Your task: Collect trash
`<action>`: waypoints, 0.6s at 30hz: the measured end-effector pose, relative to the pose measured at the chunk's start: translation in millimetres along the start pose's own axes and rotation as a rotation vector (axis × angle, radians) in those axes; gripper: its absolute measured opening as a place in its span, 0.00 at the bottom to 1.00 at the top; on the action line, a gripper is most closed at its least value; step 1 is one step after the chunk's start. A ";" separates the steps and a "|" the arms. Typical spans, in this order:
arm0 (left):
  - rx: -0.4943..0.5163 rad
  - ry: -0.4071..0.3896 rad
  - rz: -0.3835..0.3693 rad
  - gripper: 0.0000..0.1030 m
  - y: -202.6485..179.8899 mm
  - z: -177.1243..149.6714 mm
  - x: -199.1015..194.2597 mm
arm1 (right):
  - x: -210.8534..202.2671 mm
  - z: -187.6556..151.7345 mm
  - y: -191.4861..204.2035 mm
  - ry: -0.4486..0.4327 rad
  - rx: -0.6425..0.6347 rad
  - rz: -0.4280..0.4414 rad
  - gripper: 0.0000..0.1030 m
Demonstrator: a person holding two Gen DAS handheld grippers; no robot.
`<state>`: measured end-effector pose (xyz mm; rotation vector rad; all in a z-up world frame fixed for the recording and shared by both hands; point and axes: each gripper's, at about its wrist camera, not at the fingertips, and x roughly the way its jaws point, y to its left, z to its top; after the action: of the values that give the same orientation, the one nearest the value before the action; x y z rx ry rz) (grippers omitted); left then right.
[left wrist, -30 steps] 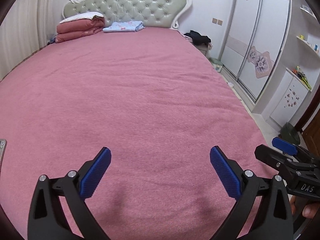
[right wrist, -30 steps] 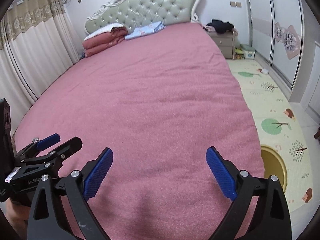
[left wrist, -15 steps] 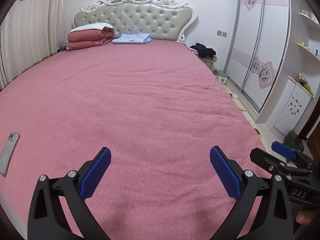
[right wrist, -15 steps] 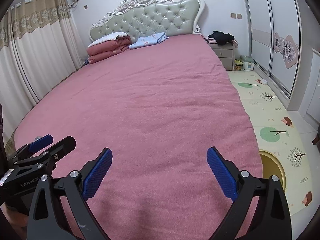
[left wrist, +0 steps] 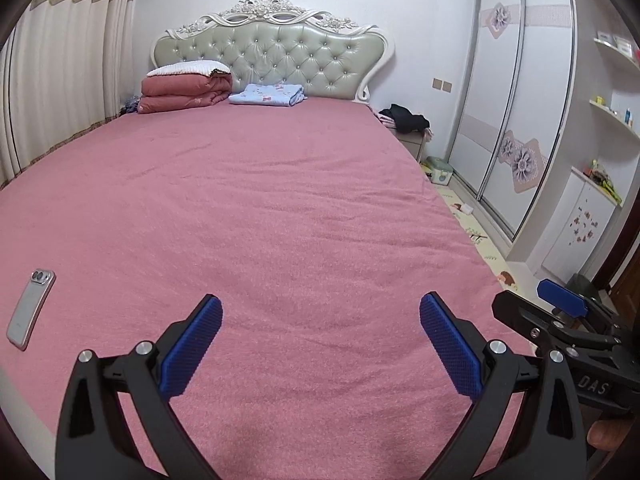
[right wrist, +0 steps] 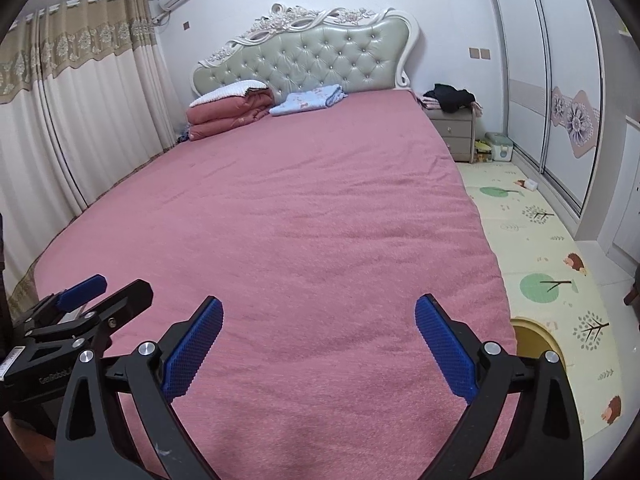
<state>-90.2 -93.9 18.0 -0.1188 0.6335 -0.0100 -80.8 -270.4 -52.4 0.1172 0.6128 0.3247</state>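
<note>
Your left gripper (left wrist: 320,320) and right gripper (right wrist: 318,320) are both spread wide, holding nothing. They hang above the near end of the pink bed (left wrist: 280,208). A phone (left wrist: 30,308) lies near left.

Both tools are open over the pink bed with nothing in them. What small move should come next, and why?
Probably swing the right tool toward the floor mat, where a small white scrap lies by the wardrobe. The bed cover shows no trash, only a phone near the left tool. Whether the scrap is trash is unclear.

A wide pink-covered bed (left wrist: 260,216) with tufted pale-green headboard (left wrist: 272,62) stands between cream curtains (right wrist: 80,120) and white sliding wardrobe doors (left wrist: 516,120).
</note>
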 end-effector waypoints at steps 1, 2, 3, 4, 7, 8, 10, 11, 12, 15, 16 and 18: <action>-0.007 -0.003 -0.004 0.96 1.4 0.2 -1.5 | -2.0 1.3 1.1 0.000 0.003 0.009 0.92; -0.013 -0.009 -0.004 0.96 3.4 1.1 -2.9 | -4.4 2.5 2.1 -0.004 0.005 0.015 0.92; -0.017 -0.013 -0.002 0.96 6.3 0.9 -5.0 | -5.8 3.0 2.5 -0.008 0.004 0.014 0.92; -0.020 -0.015 0.000 0.96 7.6 1.8 -5.3 | -7.0 3.8 3.1 -0.013 0.000 0.008 0.92; -0.020 -0.016 0.019 0.96 11.8 3.2 -6.2 | -9.6 3.6 2.1 -0.024 0.001 -0.009 0.92; -0.021 -0.017 0.025 0.96 12.9 4.2 -5.9 | -9.1 3.6 1.4 -0.021 0.005 -0.009 0.92; -0.026 -0.023 0.036 0.96 17.7 6.4 -6.1 | -8.0 3.0 1.4 -0.017 0.007 -0.009 0.92; -0.029 -0.028 0.044 0.96 20.8 7.8 -6.8 | -7.4 2.5 2.6 -0.016 0.003 -0.011 0.92; -0.031 -0.030 0.046 0.96 22.9 8.7 -6.9 | -6.4 2.5 3.1 -0.015 -0.001 -0.011 0.92; -0.040 -0.033 0.055 0.96 29.8 11.4 -7.3 | -4.1 1.5 4.5 -0.012 -0.008 -0.011 0.92; -0.043 -0.035 0.060 0.96 31.7 11.8 -7.6 | -3.7 0.9 5.0 -0.013 -0.011 -0.013 0.92; -0.051 -0.032 0.066 0.96 36.4 12.5 -6.5 | -3.4 0.1 5.2 -0.017 -0.020 -0.018 0.92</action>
<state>-89.1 -56.1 27.7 -0.1469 0.6055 0.0711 -84.7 -266.7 -49.4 0.0948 0.5929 0.3126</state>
